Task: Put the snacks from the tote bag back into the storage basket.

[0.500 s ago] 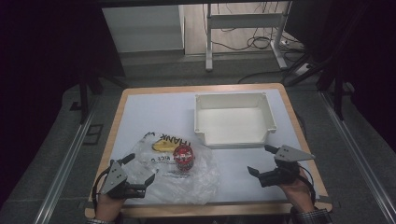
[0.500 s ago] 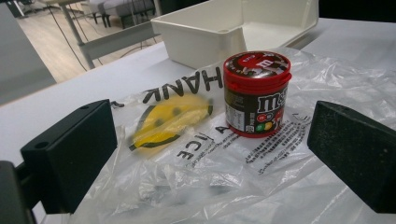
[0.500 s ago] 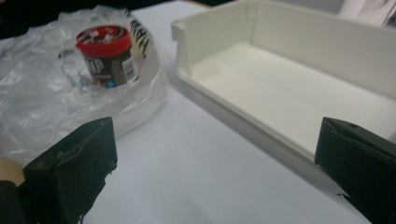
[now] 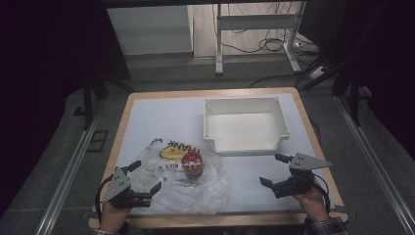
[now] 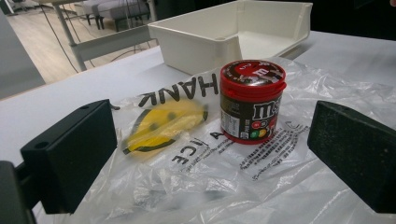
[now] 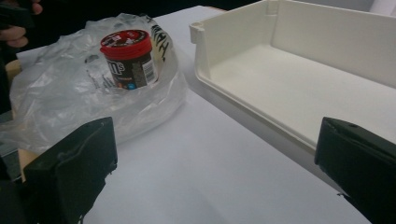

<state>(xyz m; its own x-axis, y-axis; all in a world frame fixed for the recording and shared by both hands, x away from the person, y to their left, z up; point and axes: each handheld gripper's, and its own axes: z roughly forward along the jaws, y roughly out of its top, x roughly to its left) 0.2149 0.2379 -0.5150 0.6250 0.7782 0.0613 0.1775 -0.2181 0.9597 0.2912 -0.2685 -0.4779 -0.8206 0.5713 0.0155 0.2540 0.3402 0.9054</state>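
Evidently, little had changed over the last half second: both grippers kept the places they had held at the near edge of the white table (image 4: 161, 117), and no object had been displaced. I judged that the work was at its approach stage, with no grasp begun.

1. Left gripper (image 4: 147, 176): jaws spread wide, nothing between them, aimed across the near-left corner of the clear plastic bag (image 4: 205, 188). Contact with the film could not be confirmed.
2. Plastic bag: lying crumpled and flat at the near left of the table, long axis roughly left to right. Its black lettering and yellow smiley print (image 4: 169, 154) read upside down from the person's side.
3. M&M's tub (image 4: 192, 164): standing upright on the bag near its far edge, long axis vertical, red lid up, label facing the left gripper.
4. White bin (image 4: 244, 101): empty, just beyond the tub to its right, its low open side toward the person.
5. Right gripper (image 4: 270, 169): jaws fully spread, empty, near the bin's front, well apart from the tub.
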